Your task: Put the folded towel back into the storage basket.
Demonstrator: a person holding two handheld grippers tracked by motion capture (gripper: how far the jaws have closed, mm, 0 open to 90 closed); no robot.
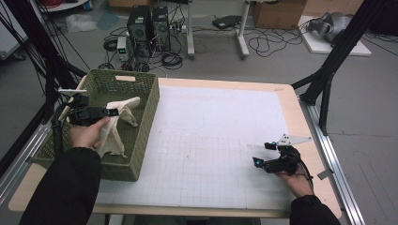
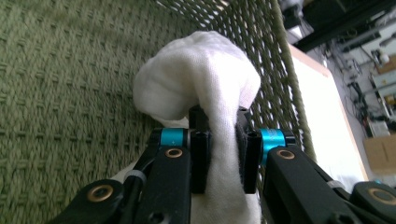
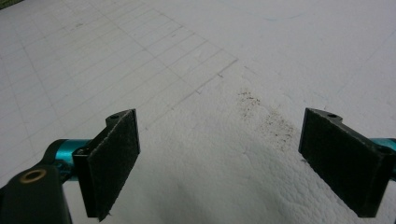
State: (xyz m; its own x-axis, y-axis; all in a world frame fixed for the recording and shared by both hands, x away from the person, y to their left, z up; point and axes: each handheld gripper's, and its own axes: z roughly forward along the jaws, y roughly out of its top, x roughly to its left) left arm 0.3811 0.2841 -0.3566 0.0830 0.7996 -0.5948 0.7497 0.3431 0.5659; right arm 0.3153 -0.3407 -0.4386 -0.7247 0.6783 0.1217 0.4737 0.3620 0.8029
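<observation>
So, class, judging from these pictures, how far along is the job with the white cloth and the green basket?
Done: the white cloth is already inside the green basket, with nothing lying on the white mat. In hand: the left tool is shut on the cloth, which drapes down to the basket floor. Left: letting go of the cloth and pulling the hand out. The right tool rests open over the mat, holding nothing.

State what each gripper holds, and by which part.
Left gripper pinches a bunched fold of the white cloth over the basket; right gripper holds nothing.
</observation>
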